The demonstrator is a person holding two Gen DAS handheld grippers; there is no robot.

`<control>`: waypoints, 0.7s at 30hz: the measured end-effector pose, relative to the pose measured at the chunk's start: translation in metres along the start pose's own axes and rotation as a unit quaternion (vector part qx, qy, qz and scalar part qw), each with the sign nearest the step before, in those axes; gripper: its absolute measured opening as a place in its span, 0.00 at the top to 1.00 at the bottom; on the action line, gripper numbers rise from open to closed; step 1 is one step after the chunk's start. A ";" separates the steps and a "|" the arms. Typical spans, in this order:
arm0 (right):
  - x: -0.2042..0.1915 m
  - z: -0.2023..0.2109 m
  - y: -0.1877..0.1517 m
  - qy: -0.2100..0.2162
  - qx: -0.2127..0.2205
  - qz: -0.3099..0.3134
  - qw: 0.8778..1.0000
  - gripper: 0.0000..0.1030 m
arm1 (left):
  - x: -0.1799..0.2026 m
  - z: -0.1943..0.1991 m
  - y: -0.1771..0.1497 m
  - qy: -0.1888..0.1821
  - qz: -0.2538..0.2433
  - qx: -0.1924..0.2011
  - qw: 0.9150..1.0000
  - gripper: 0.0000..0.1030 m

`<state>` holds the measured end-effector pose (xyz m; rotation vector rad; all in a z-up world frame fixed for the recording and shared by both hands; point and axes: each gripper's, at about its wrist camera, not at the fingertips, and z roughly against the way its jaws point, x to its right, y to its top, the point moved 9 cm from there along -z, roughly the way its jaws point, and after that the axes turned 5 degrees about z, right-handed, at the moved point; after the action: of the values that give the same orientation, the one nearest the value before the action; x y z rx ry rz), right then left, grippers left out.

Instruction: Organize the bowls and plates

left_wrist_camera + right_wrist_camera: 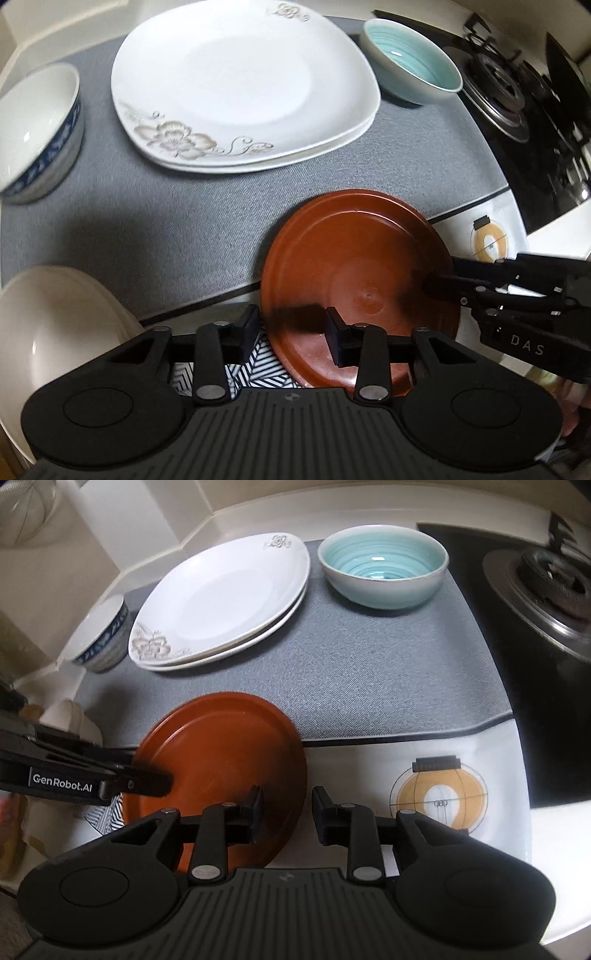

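A kitchen table beside a gas stove [517, 99], a grey mat [147, 206] over most of it. Nearest, the brown plate [354, 266] overhangs the mat's front edge, both hand-held grippers reaching over it: the left hand-held gripper [291, 328] and right hand-held gripper [288, 808] are each spread, grasping nothing. Beyond lie stacked white plates [236, 85], a blue-patterned bowl [37, 129] and a teal bowl [410, 62]. A one-sided pinch could tip the plate or slide it off.

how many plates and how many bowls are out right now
plates: 3, two stacked white floral plates and one brown plate
bowls: 3, teal bowl, blue-and-white bowl, cream bowl
total: 6
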<state>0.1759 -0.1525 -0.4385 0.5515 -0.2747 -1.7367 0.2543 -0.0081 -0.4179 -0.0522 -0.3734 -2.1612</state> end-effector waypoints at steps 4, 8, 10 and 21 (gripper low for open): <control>-0.003 0.001 0.000 -0.018 -0.009 0.029 0.999 0.82 | 0.000 0.001 -0.002 0.007 -0.003 0.001 1.000 0.74; 0.000 0.012 0.002 -0.006 -0.004 0.008 1.000 0.88 | -0.005 0.015 0.000 -0.001 0.014 0.005 1.000 0.78; -0.002 0.021 0.007 -0.006 0.005 0.013 1.000 0.88 | -0.005 0.027 0.005 -0.007 0.016 0.018 1.000 0.78; -0.003 0.055 0.063 -0.008 0.055 0.024 0.998 0.88 | -0.011 0.069 0.050 -0.033 0.052 0.065 0.996 0.78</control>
<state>0.2025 -0.1706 -0.3609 0.6060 -0.3943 -1.6884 0.2945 -0.0069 -0.3421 -0.0686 -0.5362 -2.0315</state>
